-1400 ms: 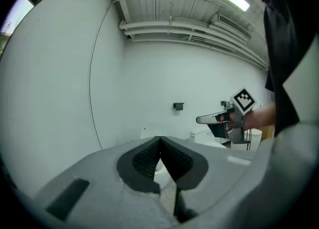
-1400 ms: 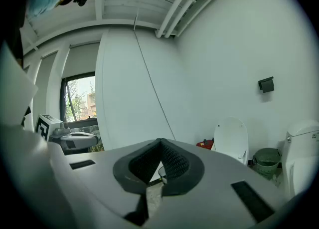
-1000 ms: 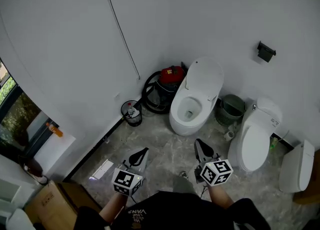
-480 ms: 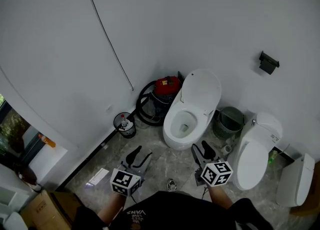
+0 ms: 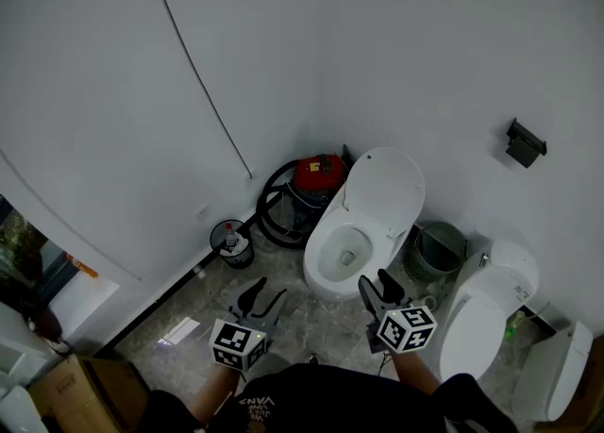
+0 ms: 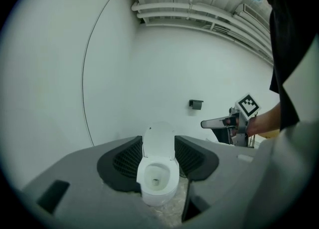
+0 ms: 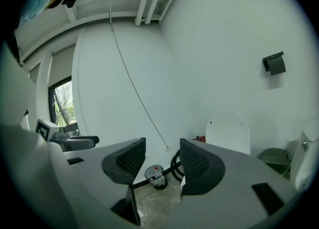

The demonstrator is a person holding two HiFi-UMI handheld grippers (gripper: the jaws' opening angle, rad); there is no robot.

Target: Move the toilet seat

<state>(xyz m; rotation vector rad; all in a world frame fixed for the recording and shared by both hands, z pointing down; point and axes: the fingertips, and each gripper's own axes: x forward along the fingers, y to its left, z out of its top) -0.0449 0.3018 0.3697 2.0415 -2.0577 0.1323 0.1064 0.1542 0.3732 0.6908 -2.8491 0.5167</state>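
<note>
A white toilet (image 5: 342, 257) stands against the wall with its seat and lid (image 5: 382, 191) raised upright. Both grippers hang in the air in front of it, apart from it. My left gripper (image 5: 265, 295) is open; its jaws have just been opening and hold nothing. In the left gripper view the toilet (image 6: 157, 183) shows in the distance between the jaws of my left gripper (image 6: 158, 160). My right gripper (image 5: 376, 285) is open too, having just opened, and is empty. In the right gripper view my right gripper (image 7: 162, 160) points left of the raised lid (image 7: 228, 132).
A red vacuum cleaner (image 5: 319, 174) with a black hose (image 5: 274, 209) sits left of the toilet. A small wire bin (image 5: 231, 242) stands by the wall. A green bin (image 5: 439, 247) and a second toilet (image 5: 481, 323) with shut lid are at the right.
Both grippers went from shut to open. I have come closer to the toilet, which now sits lower and nearer the grippers in the head view.
</note>
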